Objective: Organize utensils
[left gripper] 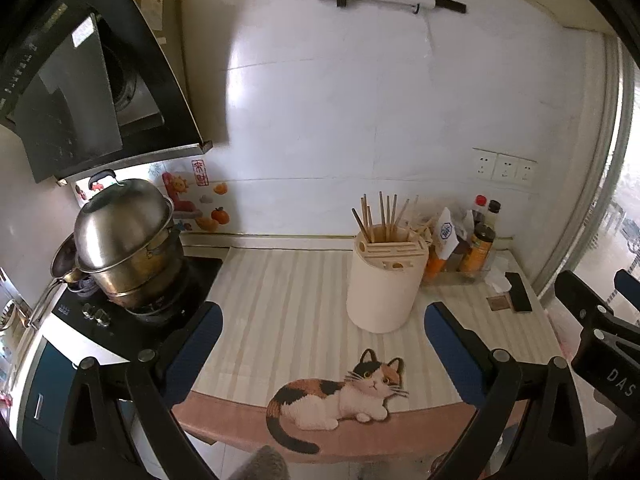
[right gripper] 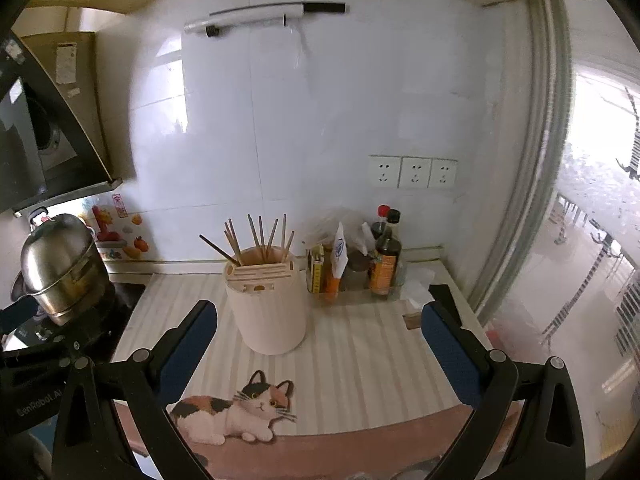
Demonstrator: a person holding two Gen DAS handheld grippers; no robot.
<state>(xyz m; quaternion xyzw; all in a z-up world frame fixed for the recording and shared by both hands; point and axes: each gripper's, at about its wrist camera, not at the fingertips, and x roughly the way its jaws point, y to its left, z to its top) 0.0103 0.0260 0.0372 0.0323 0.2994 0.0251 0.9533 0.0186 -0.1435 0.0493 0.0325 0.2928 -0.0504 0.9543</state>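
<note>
Both the left gripper (left gripper: pixel 322 344) and right gripper (right gripper: pixel 320 340) are hovering with jaws apart and empty before the utensil holder (right gripper: pixel 267 308), whose light, stiff, slippery chopsticks (right gripper: pixel 260 240) are probably best pinched near their exposed upper ends.

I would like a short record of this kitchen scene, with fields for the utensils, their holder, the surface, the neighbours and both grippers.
utensils: wooden chopsticks, standing upright and fanned out in the holder
holder: cream round utensil holder, with empty knife slots on its top
surface: striped mat with a calico cat picture
right of holder: sauce bottles and packets by the wall
left of holder: steel pot on the stove
left gripper: open, holding nothing
right gripper: open, holding nothing
</note>
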